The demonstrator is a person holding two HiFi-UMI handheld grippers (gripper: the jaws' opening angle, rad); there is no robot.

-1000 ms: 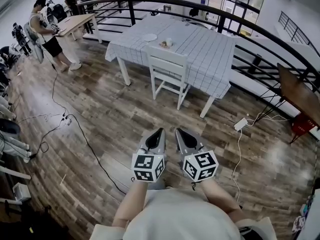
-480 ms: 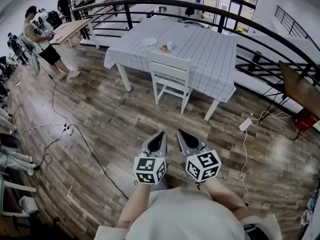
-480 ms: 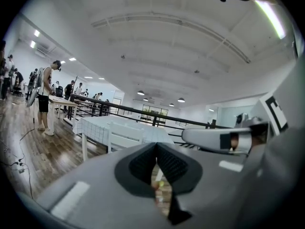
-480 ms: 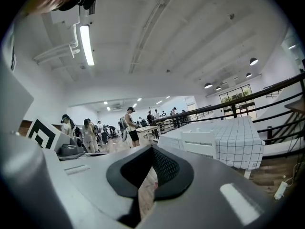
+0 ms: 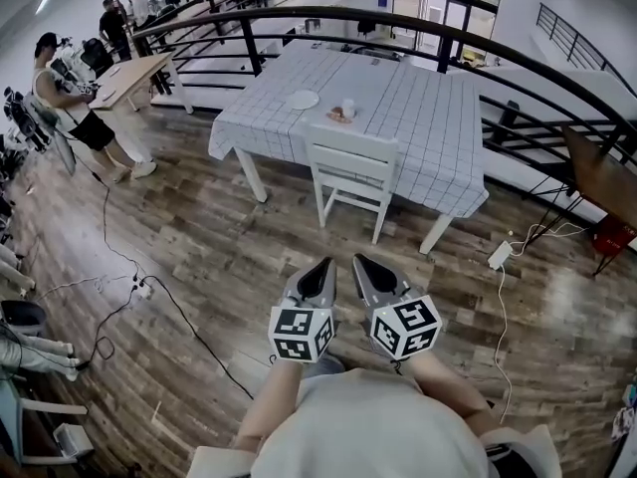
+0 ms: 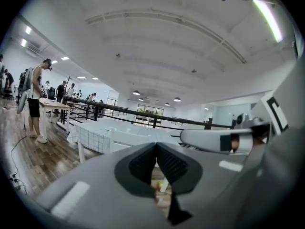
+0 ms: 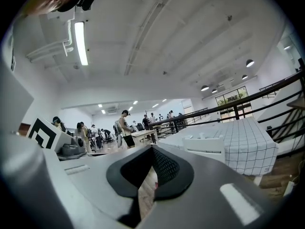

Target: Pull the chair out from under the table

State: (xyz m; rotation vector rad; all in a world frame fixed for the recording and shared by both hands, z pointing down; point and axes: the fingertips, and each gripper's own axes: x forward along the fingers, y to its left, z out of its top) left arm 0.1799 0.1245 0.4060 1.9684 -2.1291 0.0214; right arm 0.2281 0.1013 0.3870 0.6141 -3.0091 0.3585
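A white wooden chair (image 5: pixel 354 171) stands pushed in at the near side of a table with a white checked cloth (image 5: pixel 418 108), its back toward me. In the right gripper view the chair (image 7: pixel 205 146) shows ahead to the right; in the left gripper view the chair (image 6: pixel 128 138) sits just above the jaws. My left gripper (image 5: pixel 320 269) and right gripper (image 5: pixel 364 265) are held side by side over the wooden floor, well short of the chair. Both are shut with nothing between the jaws. The table (image 6: pixel 93 133) carries a plate (image 5: pixel 302 99) and small items (image 5: pixel 342 112).
A black curved railing (image 5: pixel 398 18) runs behind the table. A black cable (image 5: pixel 189 322) crosses the floor at left; a white power strip (image 5: pixel 500 254) and cord lie at right. A person (image 5: pixel 62 93) stands by a wooden desk (image 5: pixel 134 73) at far left. A dark table (image 5: pixel 602 182) stands right.
Both grippers and my view have advanced toward the table; the chair now looks larger and closer. The jaws stayed shut and the chair has not moved.
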